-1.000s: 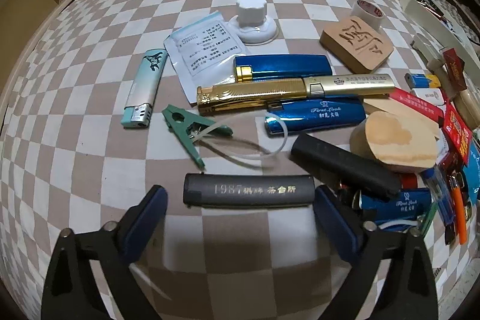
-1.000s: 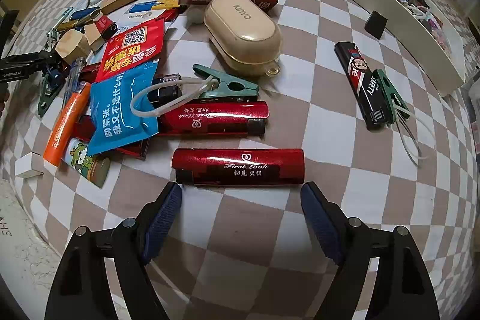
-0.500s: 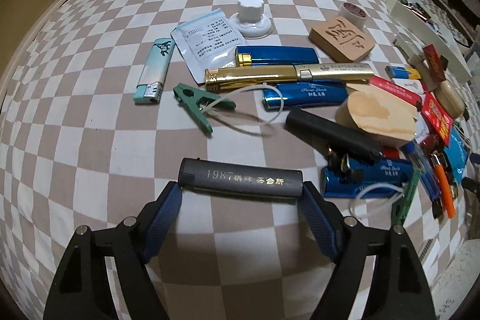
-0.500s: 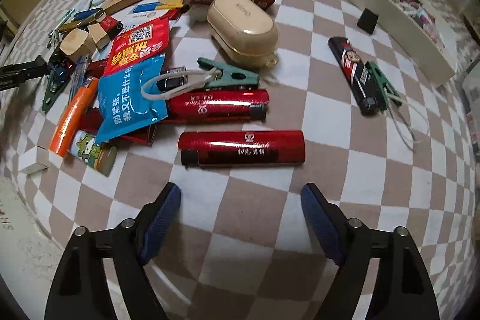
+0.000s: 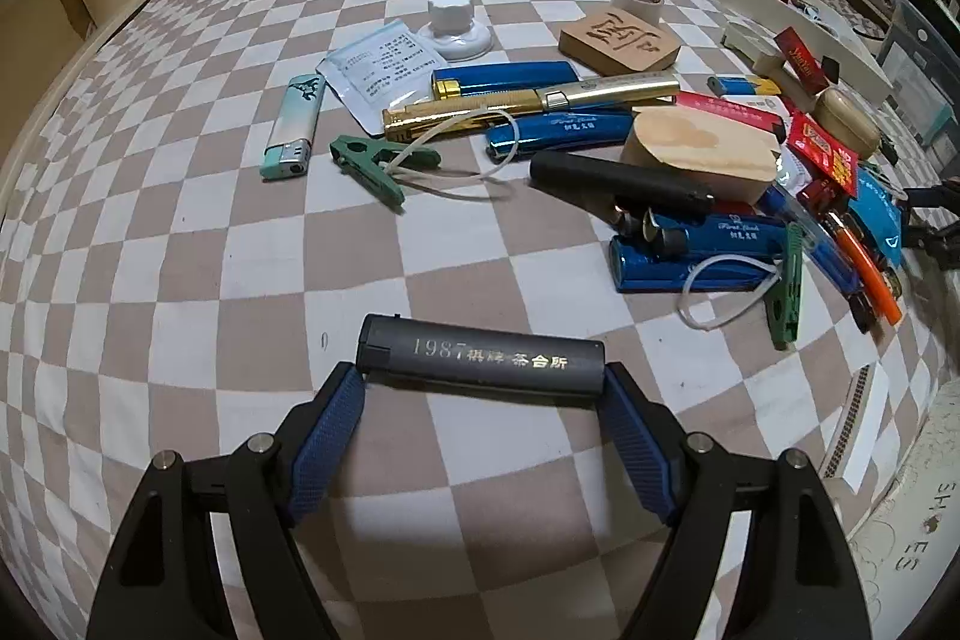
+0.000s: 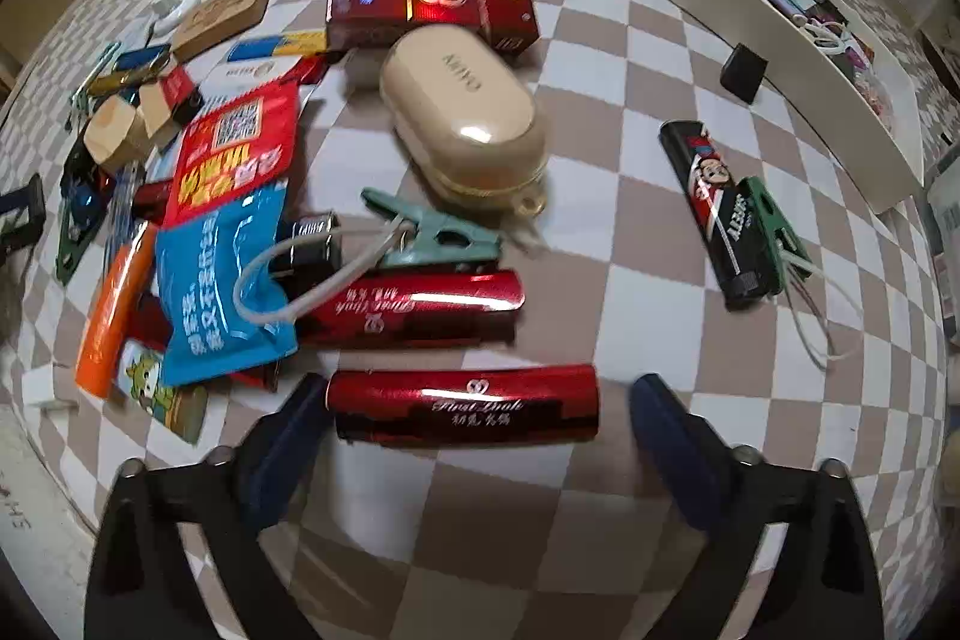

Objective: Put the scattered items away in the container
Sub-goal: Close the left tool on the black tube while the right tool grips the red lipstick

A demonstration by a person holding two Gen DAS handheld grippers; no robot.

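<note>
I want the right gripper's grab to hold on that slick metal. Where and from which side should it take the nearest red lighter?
Grip the red lighter by its two short ends, coming straight down from above. It lies flat and crosswise between the open right gripper, one finger already by its left end. Its long sides are rounded and glossy; another red lighter lies close behind.

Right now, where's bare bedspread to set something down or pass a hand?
Free: the wide checkered stretch left of the pale green lighter and between green clip and grey lighter; also the patch between beige case, black lighter and white tray. Crowded: the heap around the wooden block and blue packet.
</note>
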